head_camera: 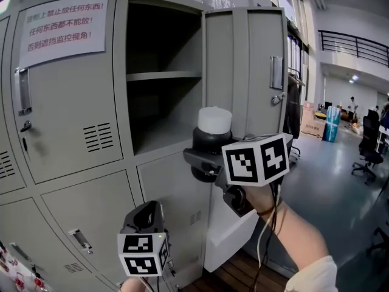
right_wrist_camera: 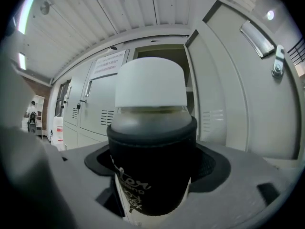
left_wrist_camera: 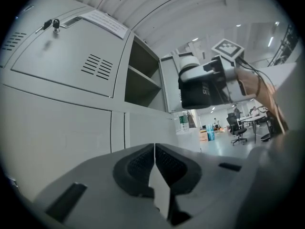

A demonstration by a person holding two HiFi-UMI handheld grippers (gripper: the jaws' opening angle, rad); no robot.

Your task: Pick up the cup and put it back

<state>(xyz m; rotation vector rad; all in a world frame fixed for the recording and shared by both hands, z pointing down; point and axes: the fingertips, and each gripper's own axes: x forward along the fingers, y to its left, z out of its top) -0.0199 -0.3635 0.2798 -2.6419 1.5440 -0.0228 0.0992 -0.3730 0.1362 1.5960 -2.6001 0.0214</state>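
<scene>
The cup [head_camera: 213, 131] has a white lid and a black sleeve; it stands upright in my right gripper [head_camera: 203, 157], which is shut on it just outside the open locker compartment [head_camera: 163, 84]. In the right gripper view the cup [right_wrist_camera: 151, 142] fills the middle, held between the two jaws, with the open compartment [right_wrist_camera: 159, 61] behind it. My left gripper [head_camera: 144, 221] hangs low in front of the lower locker doors, shut and empty. From the left gripper view the cup [left_wrist_camera: 189, 66] and the right gripper [left_wrist_camera: 205, 87] show up and to the right.
The compartment's door [head_camera: 246, 72] stands open to the right, with a shelf [head_camera: 163, 75] inside. A closed locker door [head_camera: 64, 90] with a paper notice [head_camera: 65, 28] is at left. An open hall with chairs [head_camera: 368, 145] lies at right.
</scene>
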